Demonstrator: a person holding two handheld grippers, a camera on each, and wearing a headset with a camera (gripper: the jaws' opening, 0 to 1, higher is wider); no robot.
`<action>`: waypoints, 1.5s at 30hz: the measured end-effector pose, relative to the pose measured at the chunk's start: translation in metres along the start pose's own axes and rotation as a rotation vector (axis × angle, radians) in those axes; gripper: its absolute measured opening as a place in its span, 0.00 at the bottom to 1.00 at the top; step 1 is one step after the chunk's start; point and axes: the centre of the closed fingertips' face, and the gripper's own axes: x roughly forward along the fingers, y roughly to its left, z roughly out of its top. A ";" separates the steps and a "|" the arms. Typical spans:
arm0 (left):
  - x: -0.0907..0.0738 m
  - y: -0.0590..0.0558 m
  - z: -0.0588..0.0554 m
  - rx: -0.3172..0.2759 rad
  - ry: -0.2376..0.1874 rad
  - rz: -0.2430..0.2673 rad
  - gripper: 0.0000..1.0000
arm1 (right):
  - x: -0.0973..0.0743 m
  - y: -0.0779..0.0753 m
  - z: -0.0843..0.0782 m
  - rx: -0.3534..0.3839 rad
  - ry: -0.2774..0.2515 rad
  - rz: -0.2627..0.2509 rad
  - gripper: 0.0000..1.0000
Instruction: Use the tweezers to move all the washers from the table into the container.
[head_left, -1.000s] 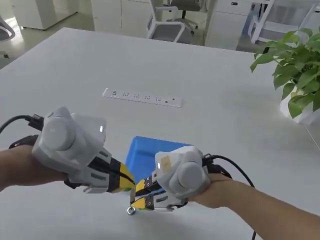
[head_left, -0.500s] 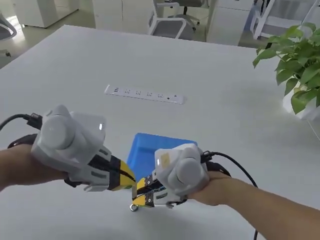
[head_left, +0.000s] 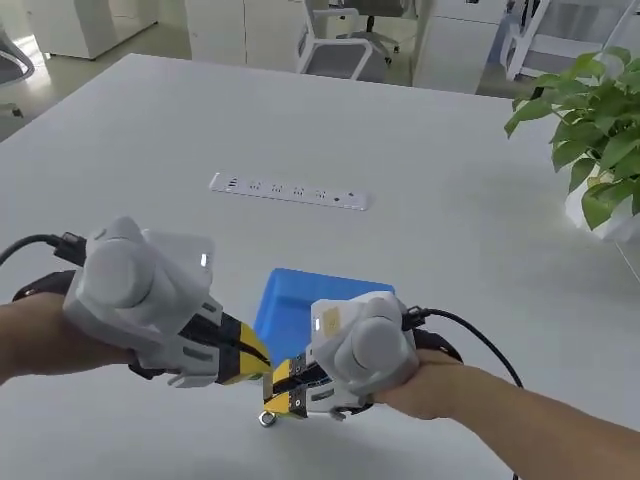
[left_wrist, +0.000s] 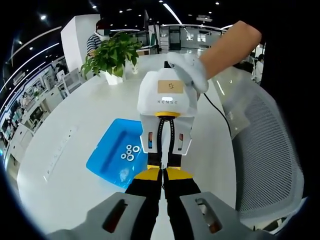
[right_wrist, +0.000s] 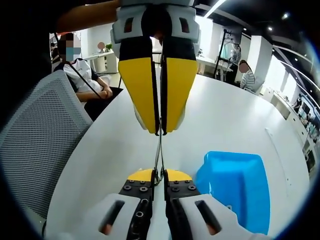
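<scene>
My two grippers meet tip to tip at the table's near edge. Thin metal tweezers (right_wrist: 158, 152) run between them. My left gripper (head_left: 257, 357) (left_wrist: 162, 173) and my right gripper (head_left: 281, 390) (right_wrist: 159, 176) are both shut on the tweezers. A single steel washer (head_left: 265, 418) lies on the table just below the right gripper's tips. The blue container (head_left: 300, 300) (left_wrist: 112, 157) (right_wrist: 235, 187) sits right behind the grippers, and several washers (left_wrist: 130, 152) lie inside it.
A white power strip (head_left: 288, 191) lies farther back on the grey table (head_left: 450, 220). A potted plant (head_left: 590, 110) stands at the right edge. A mesh office chair (left_wrist: 260, 145) is near the table, and people sit in the background.
</scene>
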 end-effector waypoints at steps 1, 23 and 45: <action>0.000 0.000 0.000 -0.002 -0.002 0.002 0.09 | 0.000 0.000 0.000 0.000 0.000 -0.002 0.07; -0.022 0.009 -0.006 -0.186 -0.151 0.108 0.55 | -0.015 -0.004 0.011 -0.004 -0.001 -0.023 0.08; -0.032 0.018 -0.002 -0.294 -0.309 0.222 0.97 | -0.047 -0.020 0.039 0.010 -0.033 -0.050 0.08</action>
